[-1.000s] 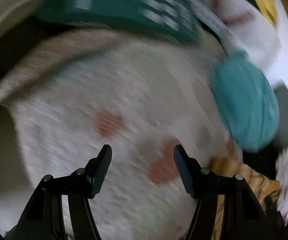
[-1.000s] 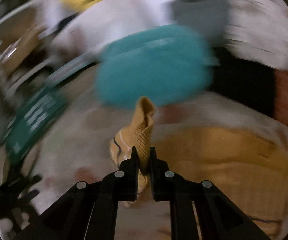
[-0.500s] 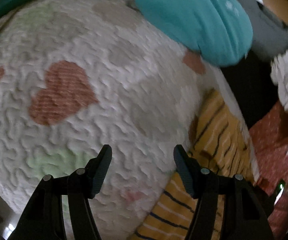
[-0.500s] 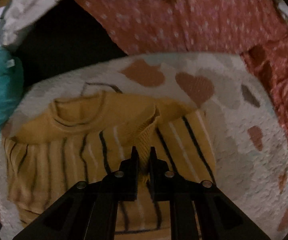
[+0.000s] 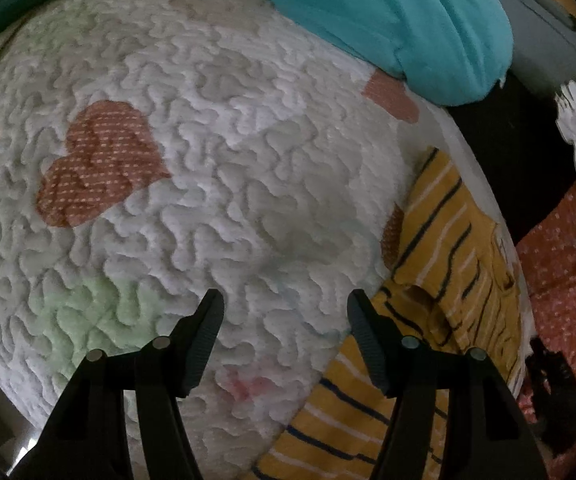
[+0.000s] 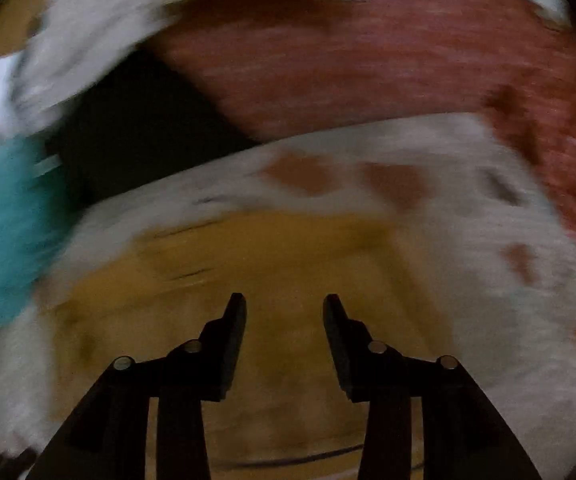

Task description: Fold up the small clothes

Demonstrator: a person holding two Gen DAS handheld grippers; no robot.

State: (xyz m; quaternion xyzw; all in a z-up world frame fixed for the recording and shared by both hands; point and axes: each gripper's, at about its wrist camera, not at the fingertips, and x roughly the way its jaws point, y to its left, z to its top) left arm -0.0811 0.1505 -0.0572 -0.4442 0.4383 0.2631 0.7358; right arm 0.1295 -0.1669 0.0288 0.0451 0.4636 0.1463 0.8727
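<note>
1. The striped yellow shirt (image 5: 439, 280) is lying at the lower right of the left view, on the quilted white blanket (image 5: 208, 160) with heart patches.
2. It is looking partly folded; I judge more folds are remaining.
3. The left gripper (image 5: 284, 320) is standing wide and empty over the blanket.
4. The right gripper (image 6: 284, 312) is also wide, holding nothing, above the blurred shirt (image 6: 272, 264).
5. A soft teal cloth (image 5: 399, 20) is sitting at the upper right.
</note>
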